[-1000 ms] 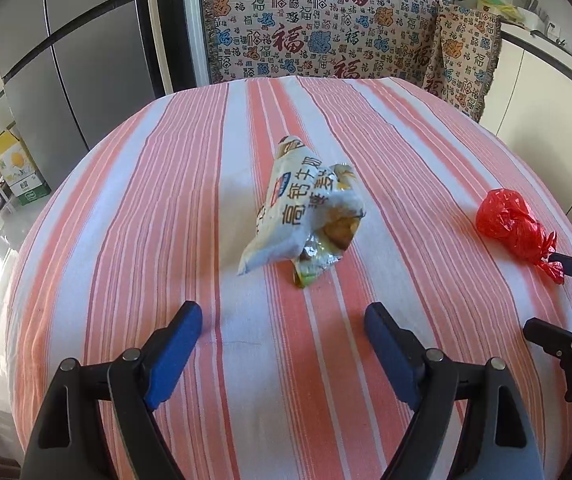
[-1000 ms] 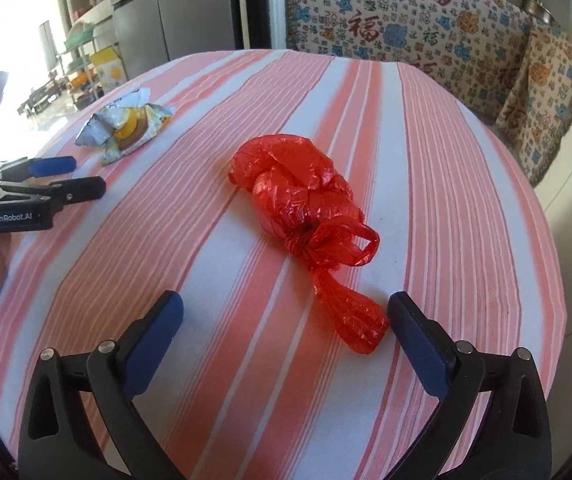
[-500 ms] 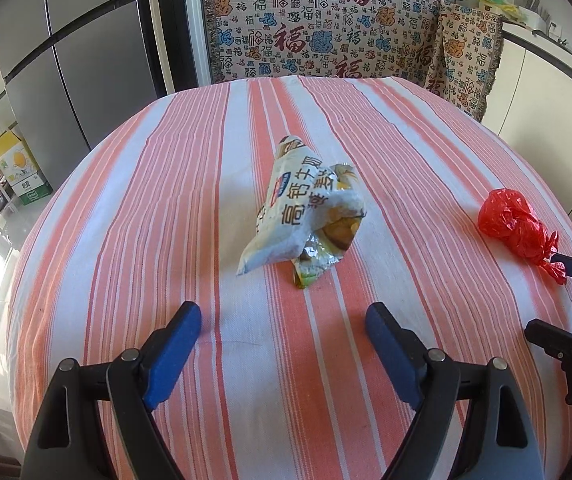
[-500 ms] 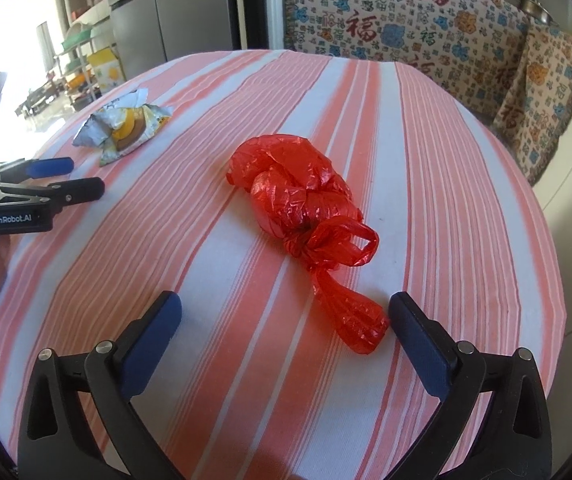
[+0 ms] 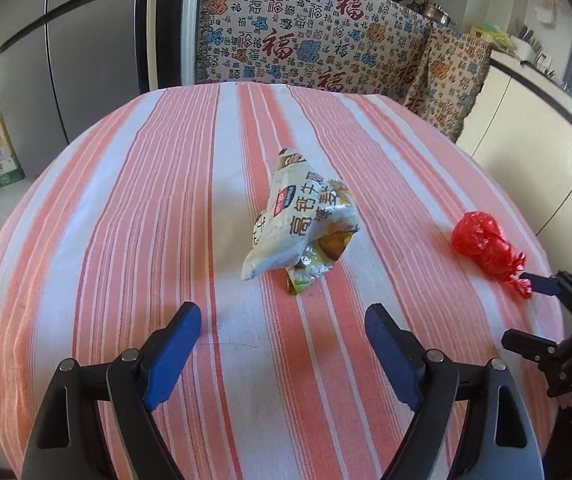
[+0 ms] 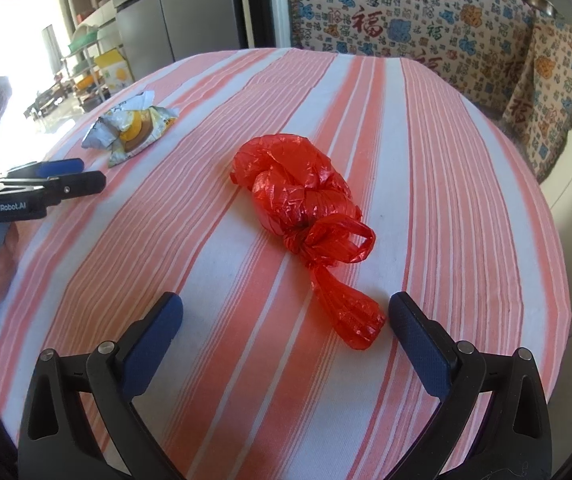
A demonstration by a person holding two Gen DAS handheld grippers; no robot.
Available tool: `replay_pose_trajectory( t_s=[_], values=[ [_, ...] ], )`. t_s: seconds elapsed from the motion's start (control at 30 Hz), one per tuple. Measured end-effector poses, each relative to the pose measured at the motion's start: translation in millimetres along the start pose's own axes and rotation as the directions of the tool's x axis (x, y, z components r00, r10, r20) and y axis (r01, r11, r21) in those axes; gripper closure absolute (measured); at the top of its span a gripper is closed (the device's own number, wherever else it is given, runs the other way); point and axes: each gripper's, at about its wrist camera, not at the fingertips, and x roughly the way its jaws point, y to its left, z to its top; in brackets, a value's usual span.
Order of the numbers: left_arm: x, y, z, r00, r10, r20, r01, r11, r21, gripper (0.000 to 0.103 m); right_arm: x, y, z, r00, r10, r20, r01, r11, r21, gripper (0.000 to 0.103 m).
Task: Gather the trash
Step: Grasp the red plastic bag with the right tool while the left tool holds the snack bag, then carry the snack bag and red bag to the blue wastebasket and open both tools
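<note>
Two pieces of trash lie on the round striped table (image 5: 126, 208), well apart: one crumpled snack wrapper (image 5: 301, 228) near the middle and one knotted red plastic bag (image 6: 301, 204) toward the right edge. From the left gripper (image 5: 282, 328) the wrapper sits at 12 o'clock, just beyond the blue pads, and the red bag appears at about 2 o'clock. From the right gripper (image 6: 286, 316) the bag lies at 12 o'clock, its twisted tail reaching down to about 1 o'clock, just beside the right-hand pad, while the wrapper shows at 10 o'clock. Both grippers are spread wide with nothing between their fingers. The wrapper looks light, thin and crinkly, likely to slide on the cloth and to crush flat under pressure; pinching across its bunched, folded middle seems safer than the loose torn end. The bag looks equally light and soft, slick film that yields; the knot, or the tail just below it, probably offers the firmest hold. Two grippers, two items: one apiece.
</note>
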Motion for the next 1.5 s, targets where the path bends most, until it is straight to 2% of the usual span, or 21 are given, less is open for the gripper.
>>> replay_pose_trajectory(
  t_s=[0.07,0.13,0.2,0.27,0.33,0.43,0.47,0.5,0.53,0.57,0.6,0.63,0.73,0.83,0.97,1.1,1.27,1.43,1.5],
  values=[
    [-2.5,6.6,5.0,0.998,-0.065,-0.009,0.065,0.997,-0.032,0.017,-5.6,-9.4,4.4,0.999,0.034,-0.019,-0.034,0.999,0.017,0.002],
    [-3.1,3.3,14.7,0.996,-0.093,-0.013,0.092,0.995,-0.023,0.017,-11.7,-17.6,16.4,0.998,0.059,-0.029,-0.059,0.998,0.020,0.006],
    [-1.0,-4.2,28.0,0.997,-0.073,-0.008,0.073,0.997,0.011,0.017,-14.8,-19.8,31.2,0.996,0.068,-0.049,-0.068,0.998,-0.006,0.012],
    [9.7,-10.3,41.7,0.997,-0.078,-0.029,0.079,0.996,0.034,0.017,-12.4,-14.0,46.8,0.993,0.077,-0.089,-0.082,0.995,-0.060,0.012],
    [23.0,-15.2,52.3,0.997,-0.055,-0.054,0.058,0.997,0.049,0.017,-7.7,-4.0,59.4,0.993,0.051,-0.104,-0.064,0.990,-0.124,0.012],
    [36.9,-23.5,57.6,0.995,-0.052,-0.090,0.061,0.993,0.100,0.018,8.4,10.2,71.0,0.989,0.035,-0.146,-0.063,0.979,-0.192,0.012],
    [39.2,-26.6,58.5,0.994,-0.046,-0.103,0.058,0.992,0.115,0.019,14.3,12.3,72.6,0.986,0.031,-0.163,-0.064,0.977,-0.201,0.014],
    [40.2,-29.6,58.5,0.994,-0.034,-0.108,0.048,0.990,0.130,0.019,19.9,12.6,73.4,0.983,0.028,-0.179,-0.064,0.977,-0.201,0.020],
    [39.2,-31.7,58.6,0.994,-0.025,-0.105,0.040,0.989,0.142,0.030,24.1,11.6,73.3,0.980,0.032,-0.197,-0.070,0.979,-0.192,0.039],
    [38.1,-33.9,59.4,0.995,-0.012,-0.101,0.028,0.987,0.155,0.048,26.2,9.2,72.8,0.977,0.035,-0.211,-0.073,0.982,-0.173,0.050],
    [37.4,-35.3,59.4,0.995,-0.010,-0.103,0.027,0.987,0.161,0.054,24.2,6.2,71.7,0.978,0.032,-0.208,-0.064,0.987,-0.150,0.056],
    [35.6,-35.5,59.6,0.995,-0.017,-0.099,0.033,0.987,0.156,0.061,19.8,4.4,70.1,0.981,0.020,-0.194,-0.047,0.990,-0.135,0.056],
    [27.7,-34.3,59.2,0.996,-0.026,-0.090,0.038,0.990,0.133,0.069,-2.3,-2.6,64.1,0.988,0.035,-0.150,-0.049,0.995,-0.090,0.056],
    [18.1,-50.3,56.7,0.996,-0.051,-0.069,0.060,0.988,0.143,0.071,-28.1,-18.5,58.4,0.993,0.058,-0.103,-0.063,0.997,-0.043,0.056],
    [4.1,-95.5,53.3,0.992,-0.120,-0.038,0.124,0.977,0.175,0.073,-68.4,-61.8,40.7,0.998,0.057,-0.035,-0.055,0.997,0.057,0.056],
    [-6.3,-164.9,51.6,0.971,-0.238,-0.025,0.237,0.944,0.230,0.073,-112.4,-131.2,10.5,1.000,0.005,0.026,-0.011,0.979,0.206,0.056],
    [8.7,-269.1,51.6,0.916,-0.391,-0.086,0.399,0.874,0.277,0.073,-146.6,-220.2,-39.7,0.992,-0.122,0.015,0.109,0.926,0.362,0.056],
    [43.2,-376.4,43.0,0.871,-0.460,-0.173,0.491,0.814,0.311,0.073,-150.7,-291.7,-90.3,0.980,-0.196,-0.022,0.181,0.850,0.496,0.056],
    [62.3,-412.6,35.1,0.861,-0.464,-0.210,0.509,0.799,0.320,0.073,-146.1,-317.8,-109.9,0.977,-0.212,-0.033,0.195,0.812,0.550,0.056]
  ],
)
